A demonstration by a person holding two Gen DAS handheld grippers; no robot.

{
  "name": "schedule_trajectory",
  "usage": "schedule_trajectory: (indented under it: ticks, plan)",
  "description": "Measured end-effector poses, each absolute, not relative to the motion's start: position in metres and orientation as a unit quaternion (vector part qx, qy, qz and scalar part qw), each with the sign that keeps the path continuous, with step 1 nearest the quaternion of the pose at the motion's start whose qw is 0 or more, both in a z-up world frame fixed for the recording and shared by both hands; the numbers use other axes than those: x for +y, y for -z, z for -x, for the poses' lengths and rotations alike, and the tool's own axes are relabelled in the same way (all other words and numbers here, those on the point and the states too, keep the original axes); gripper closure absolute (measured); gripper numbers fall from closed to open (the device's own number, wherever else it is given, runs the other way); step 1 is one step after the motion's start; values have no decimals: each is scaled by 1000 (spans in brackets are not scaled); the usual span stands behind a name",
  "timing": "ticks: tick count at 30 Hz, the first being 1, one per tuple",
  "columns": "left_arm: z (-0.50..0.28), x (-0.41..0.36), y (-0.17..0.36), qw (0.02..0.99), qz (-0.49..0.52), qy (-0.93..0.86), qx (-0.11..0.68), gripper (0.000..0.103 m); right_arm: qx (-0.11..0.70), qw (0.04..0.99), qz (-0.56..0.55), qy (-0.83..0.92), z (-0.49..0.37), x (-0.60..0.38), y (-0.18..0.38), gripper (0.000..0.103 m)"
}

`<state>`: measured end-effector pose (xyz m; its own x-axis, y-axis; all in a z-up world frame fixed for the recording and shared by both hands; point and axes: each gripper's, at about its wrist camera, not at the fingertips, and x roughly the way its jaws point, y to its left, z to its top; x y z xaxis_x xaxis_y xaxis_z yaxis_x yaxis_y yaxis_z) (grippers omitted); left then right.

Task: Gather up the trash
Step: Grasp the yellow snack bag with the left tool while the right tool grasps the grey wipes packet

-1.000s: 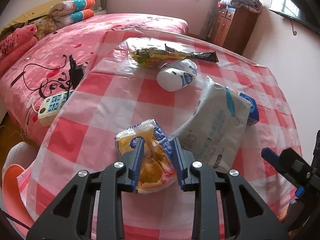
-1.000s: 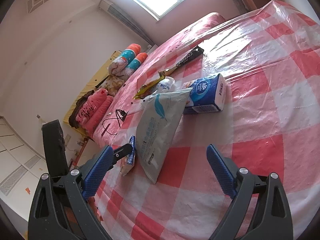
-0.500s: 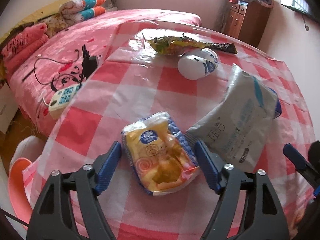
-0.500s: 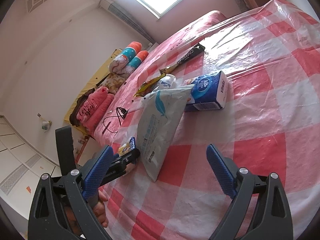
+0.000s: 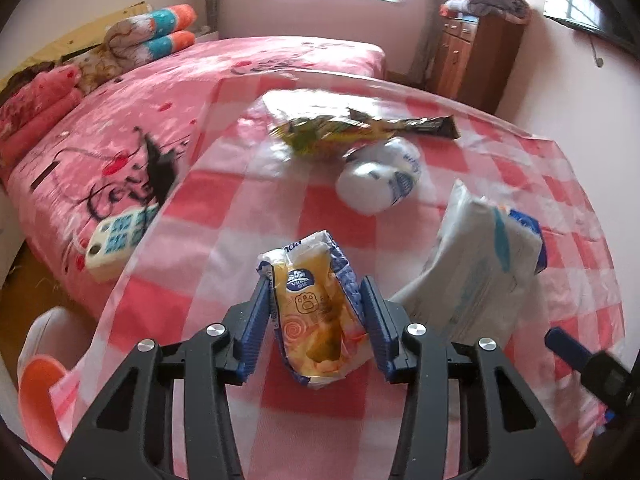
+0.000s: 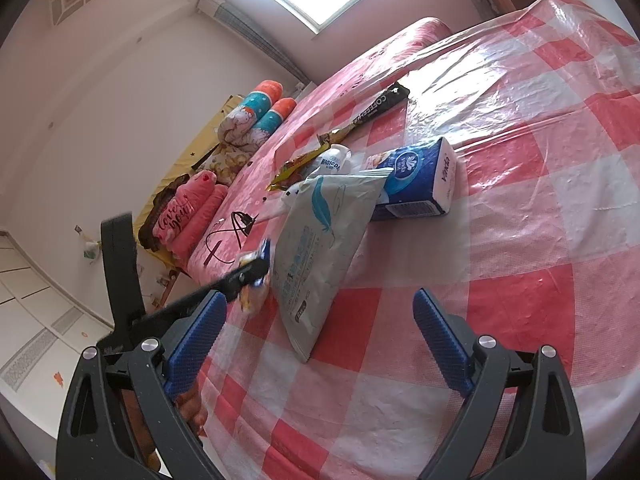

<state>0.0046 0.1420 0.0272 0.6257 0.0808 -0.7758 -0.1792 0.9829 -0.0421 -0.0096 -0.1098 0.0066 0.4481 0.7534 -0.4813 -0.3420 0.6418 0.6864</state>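
Observation:
A crumpled yellow-and-blue tissue wrapper (image 5: 316, 320) lies on the red-and-white checked table (image 5: 224, 200) near its front edge. My left gripper (image 5: 314, 292) straddles it, jaws closing, and both blue pads press the wrapper's curled-up sides. From the right wrist view, the left gripper (image 6: 248, 272) shows at the table's left edge with the wrapper (image 6: 250, 300) in it. My right gripper (image 6: 320, 298) hovers open over the table, nothing between its fingers. More litter lies beyond: a grey-white pouch (image 5: 468, 268), a white bottle (image 5: 378, 184), a yellow-green snack bag (image 5: 332, 136) and a black coffee stick (image 5: 428, 126).
A blue tissue pack (image 6: 416, 180) sits under the pouch's far end. Left of the table is a pink bed with a power strip (image 5: 116, 240) and cable. A wooden cabinet (image 5: 472, 60) stands at the back right, and an orange seat (image 5: 40, 380) sits below the table's left edge.
The left jaws let go of the yellow wrapper and spread wide, leaving it flat on the table, then closed in on its sides again. The right gripper stayed put.

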Motion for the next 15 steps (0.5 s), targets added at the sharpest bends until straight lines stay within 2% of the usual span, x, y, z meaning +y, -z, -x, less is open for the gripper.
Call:
schedule_trajectory:
  ticks: [6,15]
  plan:
    - [-19,122,-21,898,41,-23,437,56,403,812,-256,-337,10,-110,-7,10]
    - [9,77,-18,884,61,61,459,56,394,823,-270,-309,5,-122,-7,10]
